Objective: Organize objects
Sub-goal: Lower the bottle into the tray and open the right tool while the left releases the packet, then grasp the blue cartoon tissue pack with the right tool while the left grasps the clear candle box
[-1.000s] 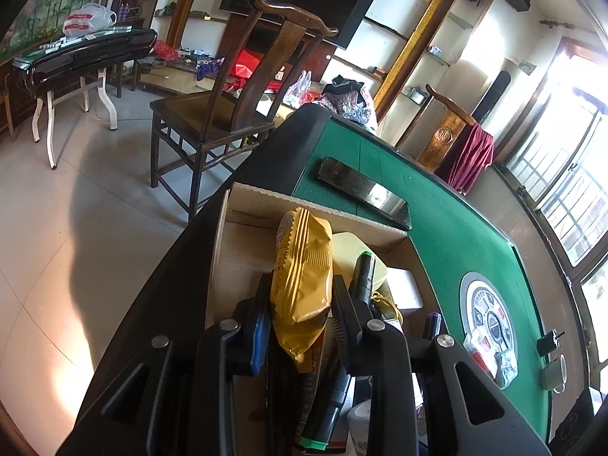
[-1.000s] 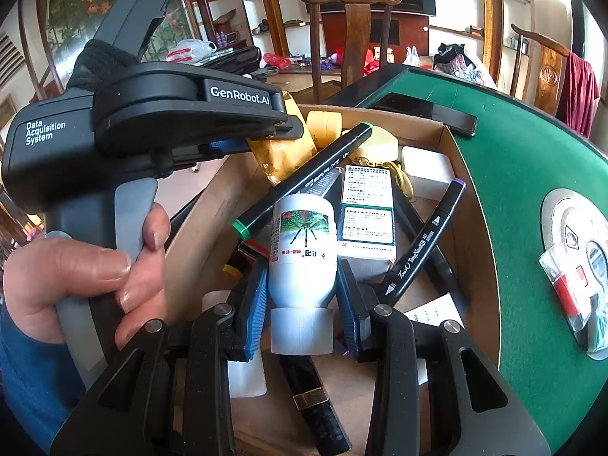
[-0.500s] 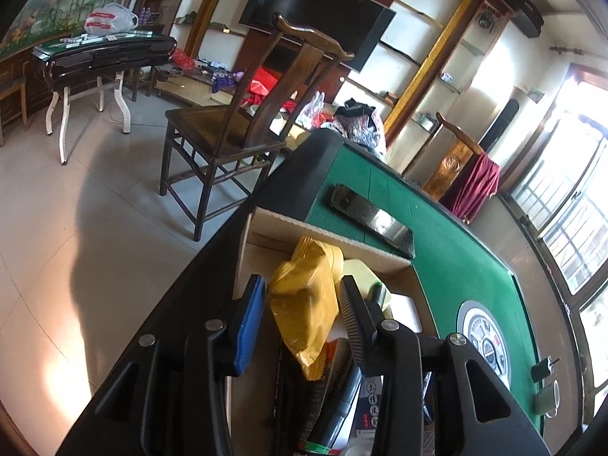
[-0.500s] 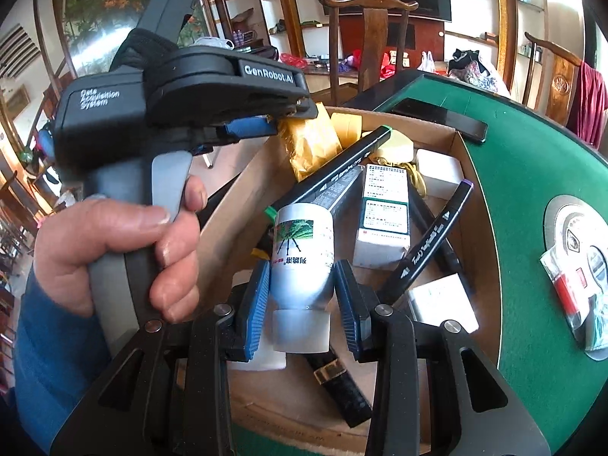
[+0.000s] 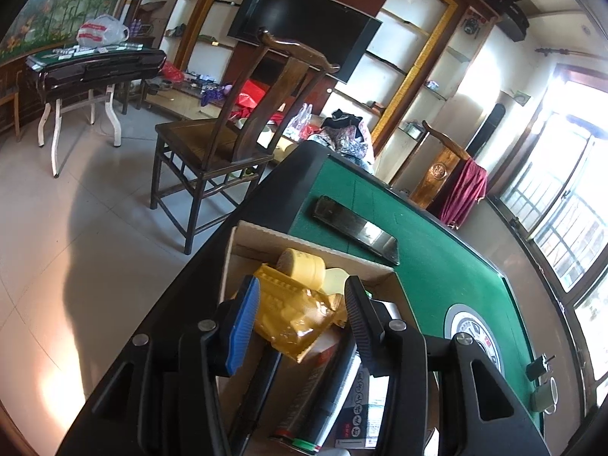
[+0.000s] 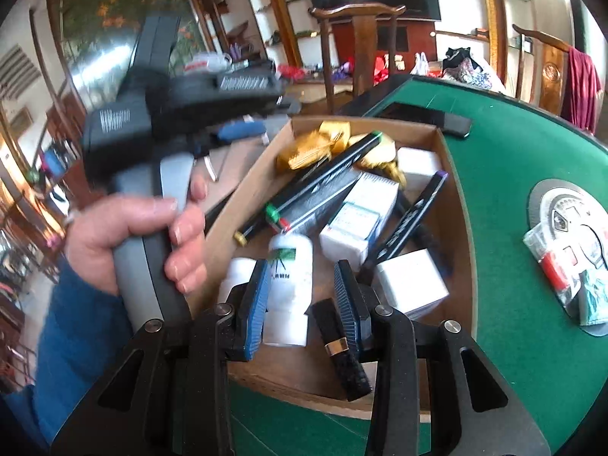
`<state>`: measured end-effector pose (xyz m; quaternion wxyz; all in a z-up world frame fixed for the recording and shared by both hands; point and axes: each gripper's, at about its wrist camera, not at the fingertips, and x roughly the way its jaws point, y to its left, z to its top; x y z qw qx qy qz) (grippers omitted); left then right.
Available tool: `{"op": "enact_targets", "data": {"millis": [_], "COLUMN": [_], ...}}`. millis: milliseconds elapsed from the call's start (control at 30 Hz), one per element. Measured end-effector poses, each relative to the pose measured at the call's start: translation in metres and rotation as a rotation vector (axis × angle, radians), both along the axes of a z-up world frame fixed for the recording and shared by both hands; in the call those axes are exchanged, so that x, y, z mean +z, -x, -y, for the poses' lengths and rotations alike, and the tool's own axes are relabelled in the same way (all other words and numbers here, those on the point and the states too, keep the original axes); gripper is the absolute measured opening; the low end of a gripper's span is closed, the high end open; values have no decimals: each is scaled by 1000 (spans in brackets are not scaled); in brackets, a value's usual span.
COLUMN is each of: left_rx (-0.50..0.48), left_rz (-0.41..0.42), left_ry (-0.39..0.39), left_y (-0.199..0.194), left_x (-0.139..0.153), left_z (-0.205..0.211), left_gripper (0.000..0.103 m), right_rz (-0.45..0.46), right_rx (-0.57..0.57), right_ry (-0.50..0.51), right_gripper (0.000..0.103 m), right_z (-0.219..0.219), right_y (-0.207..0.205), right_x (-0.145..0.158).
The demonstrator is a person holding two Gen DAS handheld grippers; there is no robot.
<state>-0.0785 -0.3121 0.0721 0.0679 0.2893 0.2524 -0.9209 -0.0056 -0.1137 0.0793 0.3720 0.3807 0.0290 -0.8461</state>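
Left wrist view: left gripper [image 5: 302,304] over the cardboard box [image 5: 266,233], which sits at the tabletop [image 5: 425,266] edge nearest the wooden chair [image 5: 228,140]. Fingers opening; the yellow crinkled bag [image 5: 292,315] lies between them, touching the blue pad, clear of the other pad. Yellow tape roll [image 5: 302,268] just beyond the bag, near the box's far wall. Black tray [image 5: 355,230] on the green felt past the box.

Right wrist view: right gripper [image 6: 302,296] has its fingers narrow, holding the white bottle [image 6: 288,285] above the box's near end. 2 black markers [image 6: 323,178] + white cartons [image 6: 361,216] lie inside. A hand [image 6: 129,235] in a blue sleeve [image 6: 76,326] grips the left gripper's handle at the box's left wall.
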Motion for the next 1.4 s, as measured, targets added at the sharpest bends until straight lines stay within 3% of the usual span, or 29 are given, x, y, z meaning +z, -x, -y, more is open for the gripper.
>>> {"op": "enact_targets", "data": {"millis": [367,433,533,733,833,1100,1267,1367,1400], "left_rx": [-107,-163,-295,-580,-620,-395,-278,-269,-289], "left_rz": [-39,-45,-46,81,191,442,446,460,465], "left_ry": [53,71,60,-51,-74,-182,-85,-39,17], "left_y": [-1,-1,3,33,54,102,114,121,123], "left_x": [10,12,12,-1,-13,-50,-57,-57,-56], "left_z": [-32,-47,-75,-157,-197,-243,-259,-267,-275], "left_gripper": [50,56,57,57,57,57,60,66,66], "right_rz": [-1,5,38,60,94,133,139,137,135], "right_rx": [-205,-270,-366,-528,-573,-597,-610,-620,-621], "right_ry": [89,105,130,176,225,295,331,353,354], "right_gripper": [35,35,35,35,35,35,35,35,35], "right_z": [-89,-117,-164,-241,-267,-280,-287,-291,-292], "right_y": [41,51,66,82,86,91,89,87,87], "right_x": [14,12,7,6,3,1,0,2,3]}}
